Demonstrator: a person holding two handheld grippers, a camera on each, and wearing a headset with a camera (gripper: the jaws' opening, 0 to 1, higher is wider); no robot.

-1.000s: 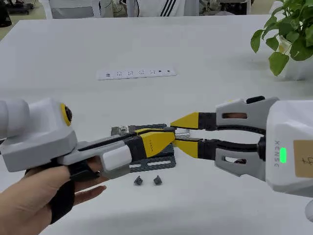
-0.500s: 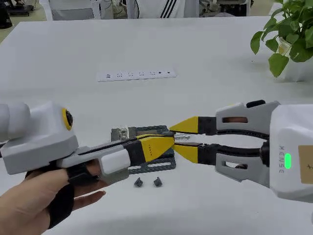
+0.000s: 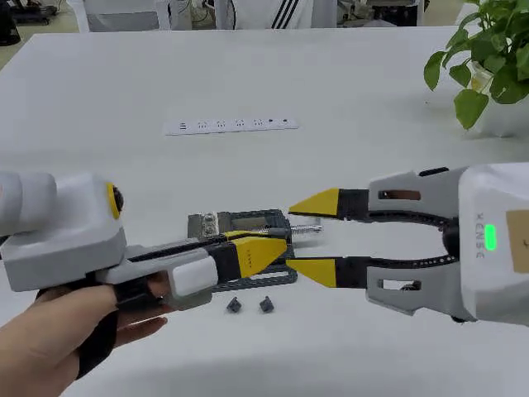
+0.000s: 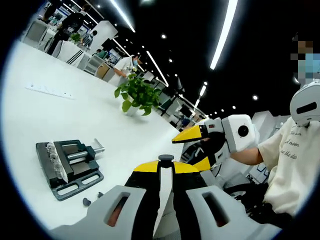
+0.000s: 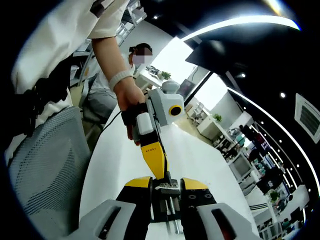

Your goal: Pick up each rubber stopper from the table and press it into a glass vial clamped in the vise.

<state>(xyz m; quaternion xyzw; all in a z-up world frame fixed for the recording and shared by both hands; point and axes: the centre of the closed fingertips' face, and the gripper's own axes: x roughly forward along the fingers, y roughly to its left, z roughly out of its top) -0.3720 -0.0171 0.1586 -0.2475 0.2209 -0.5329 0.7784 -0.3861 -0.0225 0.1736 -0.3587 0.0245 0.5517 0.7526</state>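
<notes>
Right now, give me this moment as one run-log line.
left gripper: shut on stopper, tip near vise | right gripper: open, at vise's screw end | loose stoppers: two on table

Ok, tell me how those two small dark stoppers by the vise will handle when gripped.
The stoppers look tiny beside the vise, so they are probably very light and easily flicked away. Lying loose on the smooth white table, they may skid if nudged.

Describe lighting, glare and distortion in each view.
Head view: soft even light, sharp, hardly any shadow on the white table around the vise. Left gripper view: fisheye bending, glaring ceiling light strips. Right gripper view: heavy fisheye curving, a blown-out bright patch.
</notes>
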